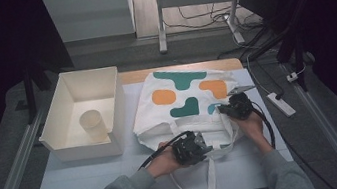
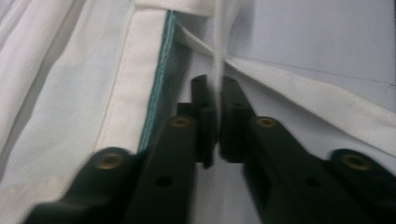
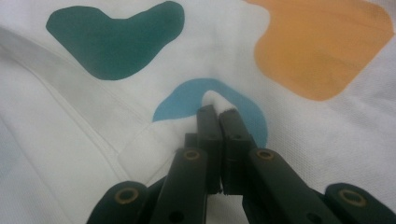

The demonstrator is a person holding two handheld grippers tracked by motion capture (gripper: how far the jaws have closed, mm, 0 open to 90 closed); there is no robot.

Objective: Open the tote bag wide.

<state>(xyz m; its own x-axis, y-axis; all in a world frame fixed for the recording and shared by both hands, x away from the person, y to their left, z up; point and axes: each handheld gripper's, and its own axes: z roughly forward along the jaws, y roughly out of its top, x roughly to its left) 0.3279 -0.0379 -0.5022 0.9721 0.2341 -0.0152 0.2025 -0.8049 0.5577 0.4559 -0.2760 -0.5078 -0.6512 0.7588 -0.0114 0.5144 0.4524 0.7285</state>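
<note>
A white tote bag [image 1: 178,108] with teal, orange and blue patches lies flat on the table, its mouth toward the person. My left gripper [image 1: 192,147] rests at the bag's near edge. In the left gripper view its jaws [image 2: 215,81] are shut on a thin white strip of the bag's fabric [image 2: 217,51], beside a teal-stitched hem [image 2: 159,79]. My right gripper [image 1: 236,107] sits on the bag's right side. In the right gripper view it [image 3: 218,112] pinches a small raised fold of cloth in the blue patch [image 3: 187,100].
A white open box [image 1: 119,102] holding a pale cup [image 1: 92,123] stands left of the bag. The bag's long handle strap [image 1: 211,179] trails over the table's near edge. A power strip [image 1: 280,104] lies off the right edge. Bare tabletop [image 1: 93,181] stretches at front left.
</note>
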